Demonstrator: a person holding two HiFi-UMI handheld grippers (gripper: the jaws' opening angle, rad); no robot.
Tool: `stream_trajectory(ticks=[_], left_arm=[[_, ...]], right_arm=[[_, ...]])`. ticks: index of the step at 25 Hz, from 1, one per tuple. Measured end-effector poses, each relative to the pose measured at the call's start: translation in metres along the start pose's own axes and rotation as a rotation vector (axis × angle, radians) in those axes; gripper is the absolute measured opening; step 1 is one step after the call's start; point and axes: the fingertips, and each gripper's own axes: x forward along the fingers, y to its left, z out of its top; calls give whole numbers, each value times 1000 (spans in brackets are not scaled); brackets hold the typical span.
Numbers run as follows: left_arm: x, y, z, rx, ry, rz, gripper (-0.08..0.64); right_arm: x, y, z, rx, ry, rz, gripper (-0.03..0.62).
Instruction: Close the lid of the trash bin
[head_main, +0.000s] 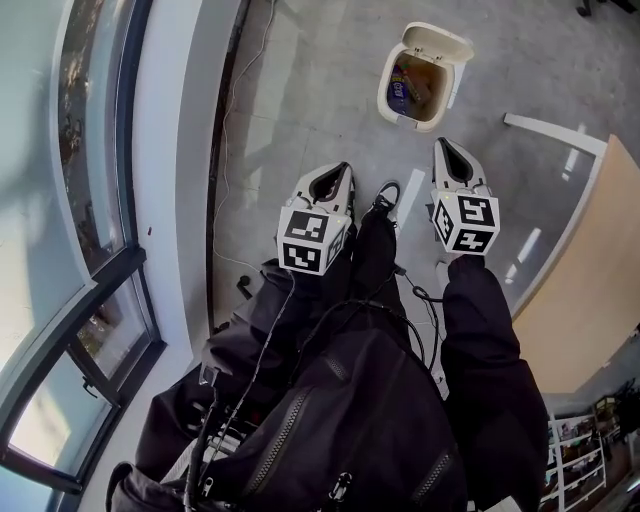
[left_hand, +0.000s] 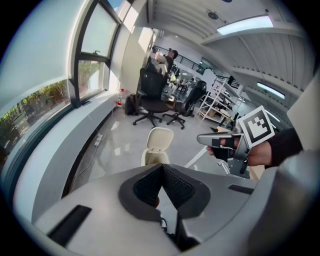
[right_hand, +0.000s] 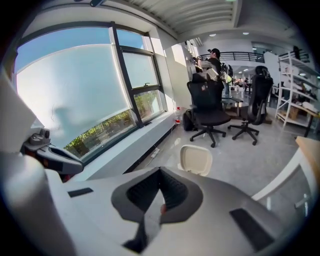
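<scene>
- Pointing forward and down, the left claw (head_main: 344, 172) has its two jaws pressed together at the tip, with nothing between them; its own view (left_hand: 161, 166) shows the dark pads meeting in a point.
- The right claw (head_main: 442, 145) is closed the same way and holds nothing; in its own view (right_hand: 160, 171) the pads meet too.
- Both claws are held side by side in the air, a little apart, and touch nothing.
- Each claw has a marker cube (head_main: 312, 238) at its back end, with black and white squares on it.
- A hand (left_hand: 256, 154) is wrapped round the right claw's handle, and dark sleeves (head_main: 480, 300) run back from both claws.
- The trash bin (head_main: 384, 93) stands on the grey floor (head_main: 300, 100), well ahead of both tips and a bit nearer to the right claw.
- It is a small cream-white bin, and its lid (head_main: 438, 41) is tipped up and back, so the top is wide open.
- Purple and yellow rubbish (head_main: 412, 84) lies inside.
- The bin is out on the open floor, away from the floor's edge by the window wall (head_main: 180, 150).
- From both claw views the raised lid (right_hand: 196, 159) shows just above the closed tips, with black office chairs (right_hand: 210, 107) far behind it.
</scene>
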Motion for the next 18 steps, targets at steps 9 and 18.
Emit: stream_trajectory(ticks=[9,18], left_arm=[[7,14,-32,-45,46,17,0],[17,32,-61,-85,88,33,0]], right_arm=[[63,-40,0,10,33,18,5],[110,-71,1,-9,44,-2,5]])
